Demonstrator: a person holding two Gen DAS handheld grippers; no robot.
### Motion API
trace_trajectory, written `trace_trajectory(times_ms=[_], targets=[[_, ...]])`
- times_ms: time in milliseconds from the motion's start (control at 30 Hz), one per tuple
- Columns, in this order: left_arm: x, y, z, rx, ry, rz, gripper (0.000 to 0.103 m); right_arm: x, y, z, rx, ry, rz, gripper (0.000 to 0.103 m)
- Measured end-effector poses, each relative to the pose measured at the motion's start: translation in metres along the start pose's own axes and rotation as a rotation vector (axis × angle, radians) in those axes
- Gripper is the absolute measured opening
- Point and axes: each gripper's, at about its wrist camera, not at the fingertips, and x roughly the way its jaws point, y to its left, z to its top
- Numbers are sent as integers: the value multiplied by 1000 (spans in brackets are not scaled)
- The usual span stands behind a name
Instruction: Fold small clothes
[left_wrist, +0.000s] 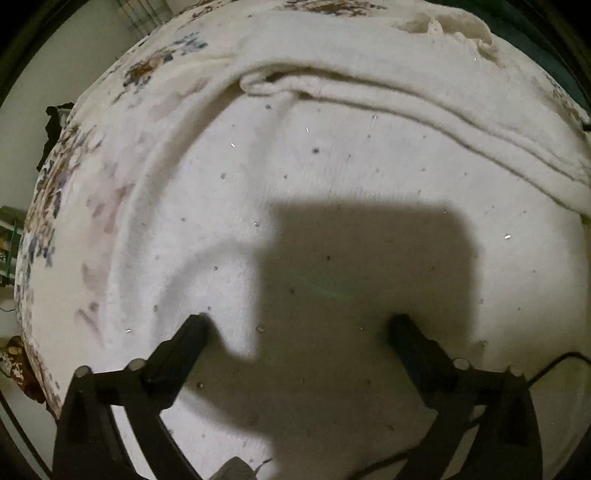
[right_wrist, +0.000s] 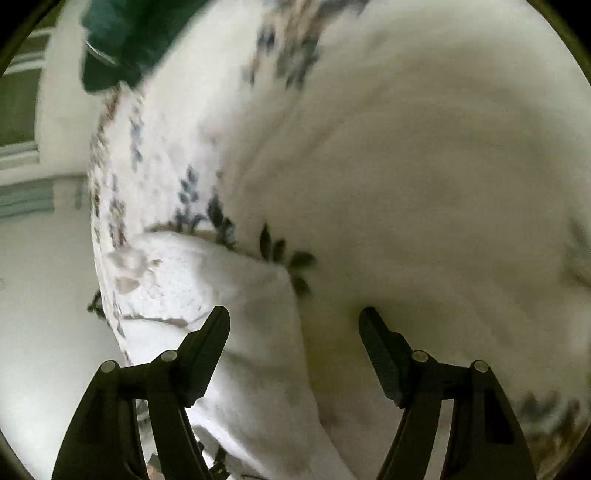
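The left gripper (left_wrist: 299, 325) hangs low over a cream knitted garment (left_wrist: 332, 177), and its two black fingers are spread wide apart with nothing between them. The garment lies flat on a bed sheet (left_wrist: 147, 70) with a blue and brown flower print, and it covers most of the left wrist view. A thick rolled fold (left_wrist: 280, 83) of the knit runs across the far part of the garment, and from it some long creases go toward the right edge of the bed. The square shadow of the gripper falls on the knit just in front of the fingers. Small dark specks and some shiny ones (I cannot tell what they are) are scattered over the fabric. The right gripper (right_wrist: 293, 321) is also spread open and holds nothing; its view is blurred. Under its left finger (right_wrist: 207, 354) lies the corner of the garment (right_wrist: 229, 288), near the edge of the bed, and the flower sheet (right_wrist: 406, 166) is bare beyond it. Something dark green (right_wrist: 122, 40) sits at the far corner of the bed, but it is too blurred to name.
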Motion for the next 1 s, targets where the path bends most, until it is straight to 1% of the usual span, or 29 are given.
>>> trace_trajectory(times_ms=[33,67,100,167,200,233,267,300,367,400,433,467,500,533,600,667,733,767,833,867,933,967,1000], targets=[[3,0,0,-11,-1,-10,103,9,6,6,-20,15,3,46],[5,2,1,-32,-4,-26,103,12,15,9,-58,12,-25,13],[7,3,2,-55,-6,-40,103,11,21,13,-80,-4,-61,7],[8,3,3,-86,-15,-49,103,-7,36,21,-111,-109,-93,6],[7,0,5,-96,-25,-43,103,-19,43,30,-119,-167,-124,6],[6,-1,4,-98,-36,-34,103,-26,46,41,-115,-204,-146,6],[5,-4,2,-98,-54,-21,103,-25,47,49,-108,-210,-177,6],[4,-5,-1,-98,-69,-14,103,-19,48,53,-114,-186,-202,6],[3,-7,-6,-100,-83,-5,103,1,49,59,-134,-108,-253,8],[2,-8,-6,-99,-77,-9,103,4,49,58,-130,-95,-262,10],[1,-7,-5,-96,-64,-15,103,3,49,56,-121,-90,-247,18],[-2,-7,-4,-90,-44,-18,103,-2,47,51,-100,-81,-227,38],[-5,-6,-2,-84,-28,-21,103,-13,44,41,-74,-81,-203,49],[-10,-6,0,-74,-19,-20,103,-28,39,27,-55,-96,-176,58],[-29,-8,-2,-43,-36,-20,103,-54,30,-3,-34,-93,-157,58],[-58,-11,-11,-3,-69,-35,103,-81,17,-42,-10,-66,-154,58],[-81,-21,-23,41,-70,-60,103,-107,2,-92,5,-27,-170,58],[-91,-26,-33,66,-68,-82,103,-122,-8,-123,16,-5,-190,58],[-106,-41,-52,127,-40,-113,103,-139,-23,-160,31,20,-194,58],[-111,-49,-62,151,-26,-137,103,-149,-36,-185,42,33,-186,58],[-120,-76,-87,198,-4,-157,103,-156,-54,-211,53,43,-186,58],[-124,-94,-102,216,3,-168,103,-159,-70,-224,65,47,-185,58],[-128,-106,-109,228,11,-179,103,-161,-84,-232,70,49,-188,58]])
